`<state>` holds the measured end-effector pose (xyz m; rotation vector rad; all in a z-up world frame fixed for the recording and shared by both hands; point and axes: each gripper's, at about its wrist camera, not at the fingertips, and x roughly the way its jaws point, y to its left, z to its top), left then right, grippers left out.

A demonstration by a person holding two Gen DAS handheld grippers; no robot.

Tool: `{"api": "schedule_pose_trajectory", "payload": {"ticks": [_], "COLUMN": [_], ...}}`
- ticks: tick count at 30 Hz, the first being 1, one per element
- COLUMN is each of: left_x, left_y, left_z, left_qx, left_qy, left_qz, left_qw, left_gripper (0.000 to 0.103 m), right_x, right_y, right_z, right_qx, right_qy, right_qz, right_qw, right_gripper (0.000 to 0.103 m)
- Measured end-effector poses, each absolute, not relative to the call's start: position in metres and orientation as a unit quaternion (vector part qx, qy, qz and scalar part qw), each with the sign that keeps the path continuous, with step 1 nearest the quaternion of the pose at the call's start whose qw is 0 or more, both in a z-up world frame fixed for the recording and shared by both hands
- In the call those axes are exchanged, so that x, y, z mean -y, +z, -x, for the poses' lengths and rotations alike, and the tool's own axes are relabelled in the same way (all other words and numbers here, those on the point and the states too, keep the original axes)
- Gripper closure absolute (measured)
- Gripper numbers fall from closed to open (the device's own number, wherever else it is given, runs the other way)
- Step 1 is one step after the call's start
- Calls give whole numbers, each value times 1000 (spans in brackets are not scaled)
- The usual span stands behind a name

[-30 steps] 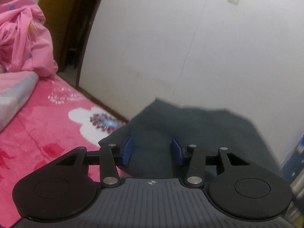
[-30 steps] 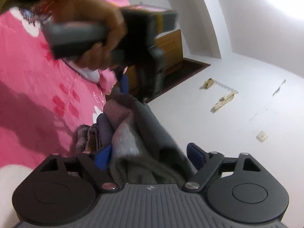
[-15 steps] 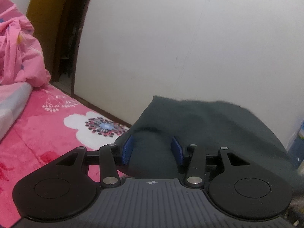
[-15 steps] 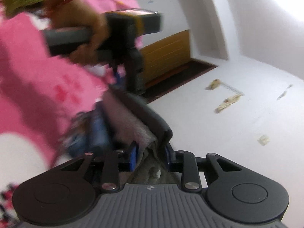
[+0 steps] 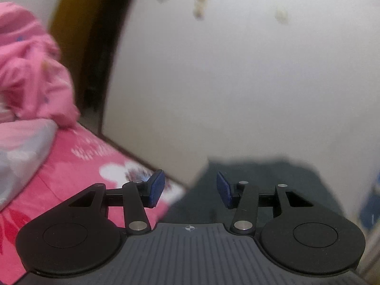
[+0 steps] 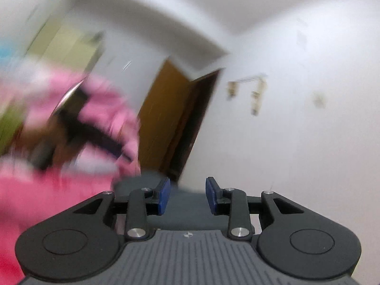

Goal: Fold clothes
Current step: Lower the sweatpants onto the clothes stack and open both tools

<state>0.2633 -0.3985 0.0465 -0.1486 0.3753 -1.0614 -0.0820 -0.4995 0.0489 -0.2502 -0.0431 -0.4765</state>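
A dark grey garment (image 5: pixel 256 185) lies low in the left wrist view, under and to the right of my left gripper (image 5: pixel 190 188). The left gripper's jaws stand apart with no cloth between the blue pads (image 5: pixel 156 187). In the right wrist view the same dark garment (image 6: pixel 187 204) lies below my right gripper (image 6: pixel 187 196), whose jaws are also apart and empty. The other gripper and the hand holding it show as a dark blur (image 6: pixel 78 130) at left.
A pink floral bedspread (image 5: pixel 78 173) covers the bed. A crumpled pink sheet (image 5: pixel 30 76) and a pale pillow (image 5: pixel 21 152) lie at far left. A white wall (image 5: pixel 237 83) runs close behind the bed, with a brown door (image 6: pixel 166 121) beyond it.
Both grippers have opened and let go of the dark garment, which has dropped lower. The right gripper has swung upright, facing the wall and door. Both views are motion-blurred.
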Motion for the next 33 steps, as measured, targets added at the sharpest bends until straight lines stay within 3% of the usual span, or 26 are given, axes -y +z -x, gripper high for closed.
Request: {"api": "schedule_pose_trajectory", "payload": {"ticks": [4, 9, 11, 13, 19, 25, 28, 33], "left_x": [421, 461, 461, 458, 456, 461, 461, 440], "left_y": [51, 18, 6, 4, 6, 4, 10, 34], "left_z": [-259, -230, -224, -224, -226, -227, -231, -223], "left_qx": [-197, -198, -183, -177, -173, -173, -187, -182], "left_qy": [-510, -510, -504, -509, -513, -507, -508, -509], "left_qz": [78, -53, -64, -62, -73, -79, -77, -78], "left_qw": [834, 836, 842, 840, 838, 841, 838, 838], "left_gripper": [55, 55, 55, 55, 55, 55, 55, 53], "right_x": [558, 627, 658, 667, 647, 697, 717, 678], "right_y": [74, 42, 21, 16, 80, 84, 78, 103], "right_z": [46, -31, -42, -34, -49, -140, -115, -5], "right_qx": [42, -79, -131, -129, -115, -240, -229, -119], "right_qy": [-204, -224, -237, -236, -187, -237, -314, -280], "right_qz": [21, -10, -64, -99, -68, -119, -165, -194], "right_qw": [978, 971, 961, 958, 973, 934, 906, 932], "right_gripper": [70, 72, 77, 78, 77, 78, 77, 75]}}
